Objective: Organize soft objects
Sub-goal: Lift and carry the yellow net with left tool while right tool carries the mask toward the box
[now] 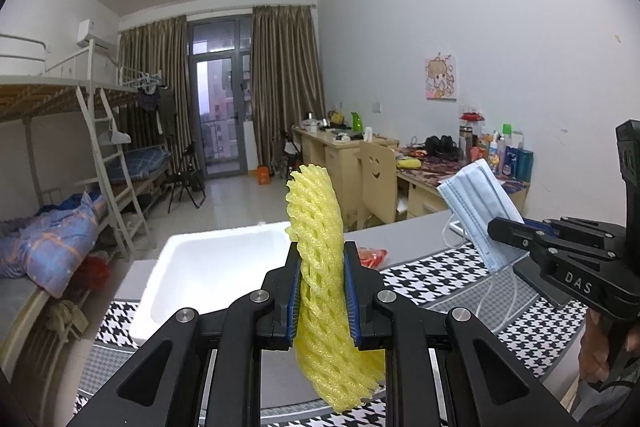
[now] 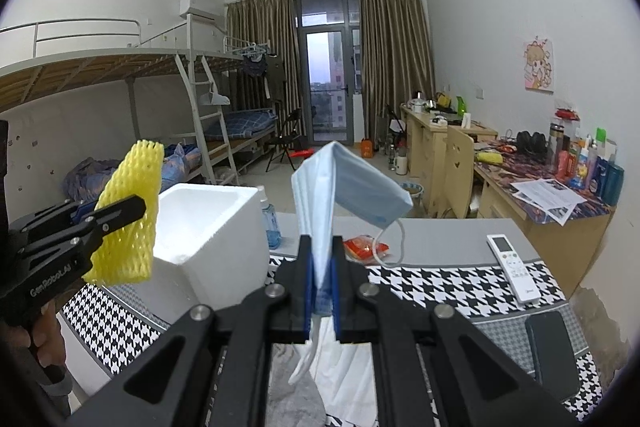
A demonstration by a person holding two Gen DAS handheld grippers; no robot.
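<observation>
Yellow foam net sleeve is clamped upright between the blue pads of the left gripper, held in the air above the table, just near of the white foam box. Sleeve sticks out above and below the pads. In the right wrist view the same sleeve sits at far left, pinched by the left gripper, beside the box.

Blue face mask is gripped by the right gripper, jaws closed on its folded edge. Mask stands up, top half flopping to the right, ear loop hanging down. From the left wrist view the mask is at right, held off the table by the right gripper.

Box is open-topped, sits at the left on the houndstooth cloth. Red-orange packet lies on the grey table past the cloth, centre. White remote lies right on the cloth, dark phone nearer at right. Blue-tinted bottle stands behind the box.
</observation>
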